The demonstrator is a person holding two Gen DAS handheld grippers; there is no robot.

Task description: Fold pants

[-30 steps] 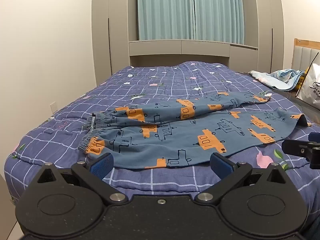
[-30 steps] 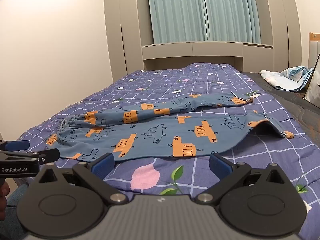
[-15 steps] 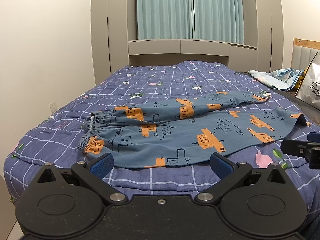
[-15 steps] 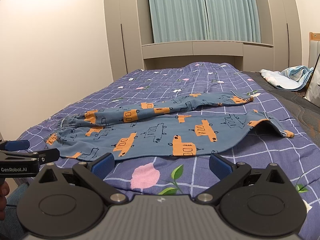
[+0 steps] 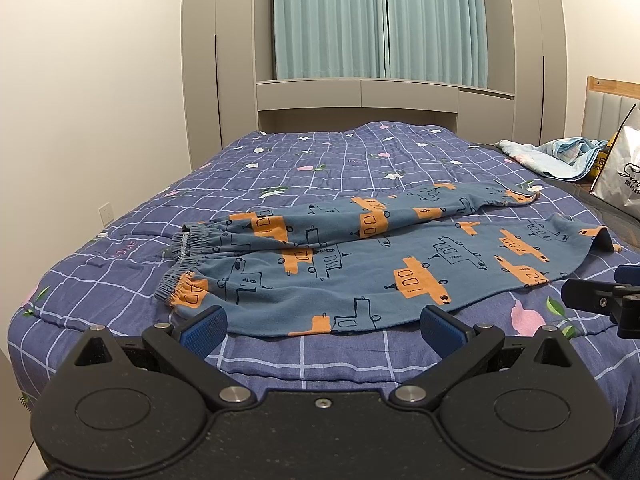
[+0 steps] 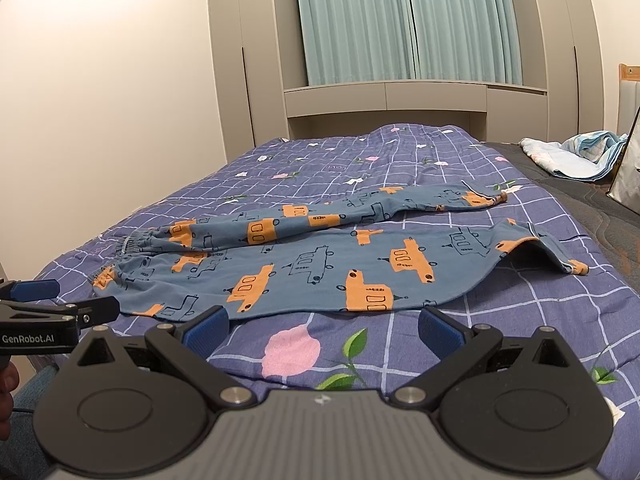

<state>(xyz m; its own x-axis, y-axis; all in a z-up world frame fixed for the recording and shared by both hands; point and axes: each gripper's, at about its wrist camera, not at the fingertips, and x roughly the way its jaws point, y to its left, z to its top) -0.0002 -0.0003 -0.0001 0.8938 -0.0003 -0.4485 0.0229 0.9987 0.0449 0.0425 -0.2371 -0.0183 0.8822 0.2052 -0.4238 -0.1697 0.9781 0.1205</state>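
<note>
- Across the purple checked quilt (image 5: 320, 152) lie the blue pants (image 5: 360, 264) with orange vehicle print, spread flat; waistband at nine o'clock, cuffs toward three; far leg slanting away from the near one
- left gripper (image 5: 322, 326) hangs at the pants' six o'clock edge, fingers spread wide, gripping nothing
- right gripper (image 6: 322, 326) likewise spread and empty, over a pink flower print
- white bag (image 5: 618, 172) at three o'clock; teal curtains (image 5: 380, 20) at twelve
</note>
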